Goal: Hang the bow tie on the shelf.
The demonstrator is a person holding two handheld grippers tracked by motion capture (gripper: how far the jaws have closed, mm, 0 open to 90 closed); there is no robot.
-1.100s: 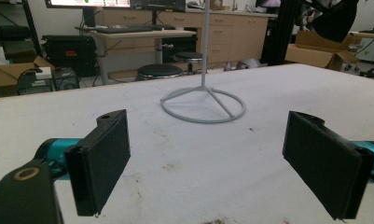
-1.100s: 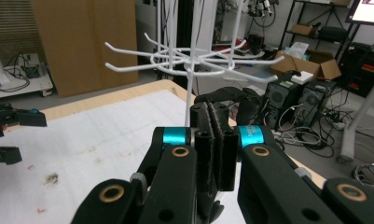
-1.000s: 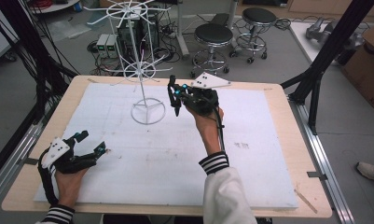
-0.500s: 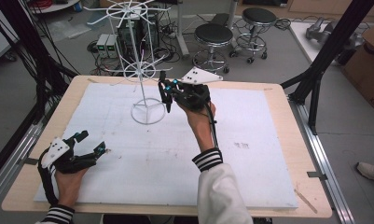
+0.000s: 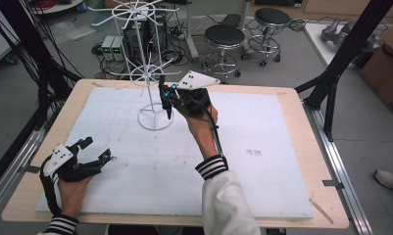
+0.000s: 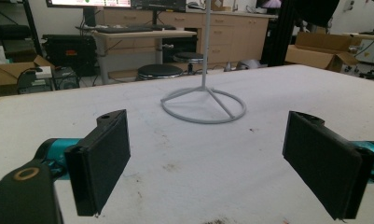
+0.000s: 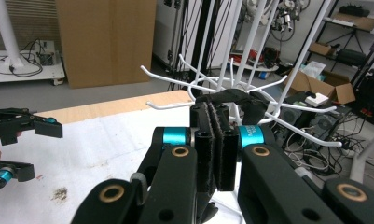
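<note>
A white wire stand (image 5: pixel 147 73) with rings of hooks rises from a round base (image 5: pixel 155 119) at the back left of the white mat. My right gripper (image 5: pixel 165 99) is held in the air just right of the stand's pole, level with the lower hooks. Its pads (image 7: pixel 215 140) are pressed together with nothing between them, and the hooks (image 7: pixel 175 81) spread close behind their tips. My left gripper (image 5: pixel 95 149) rests at the front left of the mat, open and empty, its pads (image 6: pixel 103 163) wide apart and facing the stand's base (image 6: pixel 203 105).
The white mat (image 5: pixel 262 127) covers most of the wooden table (image 5: pixel 292 98). Two black stools (image 5: pixel 224 36) and electronic boxes stand on the floor behind the table. Black frame posts (image 5: pixel 341 63) flank it. A cardboard box (image 5: pixel 387 58) sits far right.
My right gripper has moved left across the mat, closing in on the stand's pole, still shut. The left gripper has stayed where it was.
</note>
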